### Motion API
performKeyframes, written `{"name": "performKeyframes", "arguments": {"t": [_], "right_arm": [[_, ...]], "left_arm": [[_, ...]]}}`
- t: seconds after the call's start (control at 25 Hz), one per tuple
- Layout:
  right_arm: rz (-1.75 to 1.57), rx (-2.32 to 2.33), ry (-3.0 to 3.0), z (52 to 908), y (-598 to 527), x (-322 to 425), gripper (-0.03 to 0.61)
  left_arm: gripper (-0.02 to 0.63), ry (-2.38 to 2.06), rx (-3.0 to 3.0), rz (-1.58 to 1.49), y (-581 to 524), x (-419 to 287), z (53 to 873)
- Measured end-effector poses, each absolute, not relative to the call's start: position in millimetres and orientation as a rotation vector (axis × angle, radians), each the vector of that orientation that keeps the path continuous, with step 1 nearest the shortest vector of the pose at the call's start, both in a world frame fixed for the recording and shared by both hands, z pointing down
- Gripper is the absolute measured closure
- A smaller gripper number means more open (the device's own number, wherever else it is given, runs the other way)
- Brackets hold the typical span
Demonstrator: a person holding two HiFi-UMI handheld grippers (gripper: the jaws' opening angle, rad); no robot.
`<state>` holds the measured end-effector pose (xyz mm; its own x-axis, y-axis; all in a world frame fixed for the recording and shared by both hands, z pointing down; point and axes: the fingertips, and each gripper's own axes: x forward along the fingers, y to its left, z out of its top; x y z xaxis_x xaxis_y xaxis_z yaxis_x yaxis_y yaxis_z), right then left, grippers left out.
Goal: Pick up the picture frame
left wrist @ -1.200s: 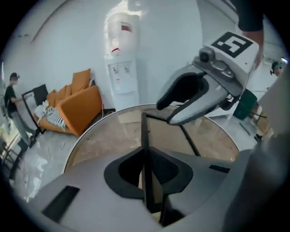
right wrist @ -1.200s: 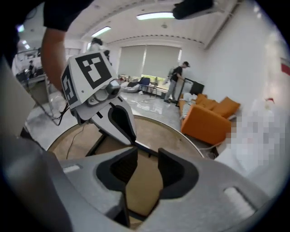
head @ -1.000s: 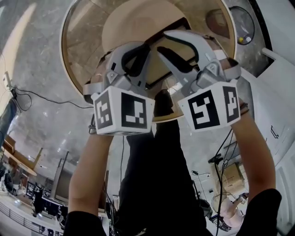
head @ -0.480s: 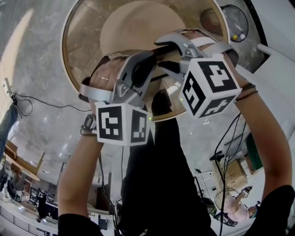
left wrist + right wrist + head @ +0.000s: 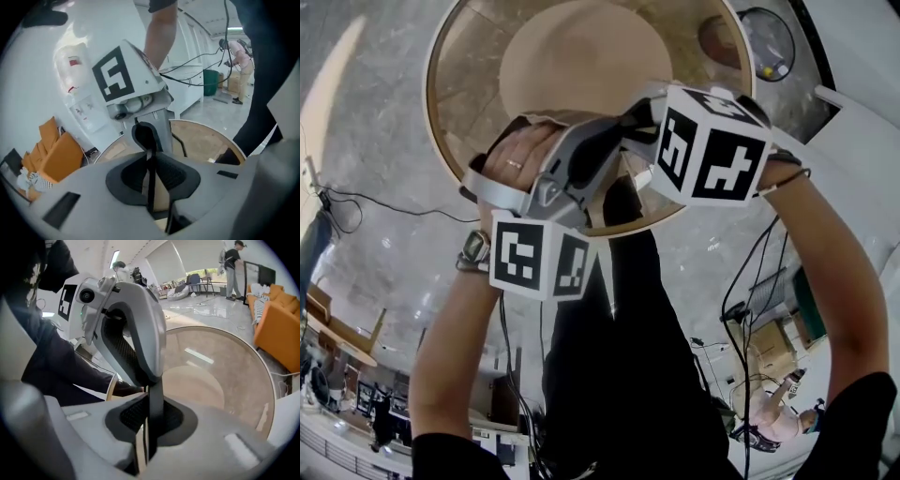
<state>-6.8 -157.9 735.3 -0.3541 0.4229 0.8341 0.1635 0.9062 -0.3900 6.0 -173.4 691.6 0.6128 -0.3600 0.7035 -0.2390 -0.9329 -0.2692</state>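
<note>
Item: picture frame [image 5: 150, 197], a thin dark-edged panel with a tan face, being carried edge-on just above the near rim of the round counter [image 5: 459, 84], apparently lifted off it. Left claw [image 5: 151, 161]: jaws opening, pads touching the frame's edge on either side. Right claw [image 5: 149, 401]: jaws closing, narrow, pinching the same panel from the opposite side, likewise over the counter's near rim. Handling, as judged: light and stiff, probably slick along the moulding, and fragile if glazed. A slim panel is liable to pivot in a single pinch, so hold is best taken on the solid border, not the face.
</note>
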Motion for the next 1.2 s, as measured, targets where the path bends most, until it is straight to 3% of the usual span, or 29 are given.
{"name": "performKeyframes", "arguments": {"t": [0.08,0.48,0.84,1.2], "right_arm": [[0.345,-0.411,-1.937,729,-153,-4,0.564],[0.500,-0.062,-2.007,678,-141,18,0.568],[0.628,0.293,-1.996,638,-121,59,0.568],[0.409,0.603,-2.015,551,-121,83,0.568]], "left_arm": [[0.540,0.531,-2.733,-1.170,-166,10,678],[0.581,1.020,-2.946,-1.100,-136,-7,606],[0.600,1.364,-3.037,-1.385,-113,-15,614],[0.600,1.785,-3.228,-1.161,-108,-3,531]]}}
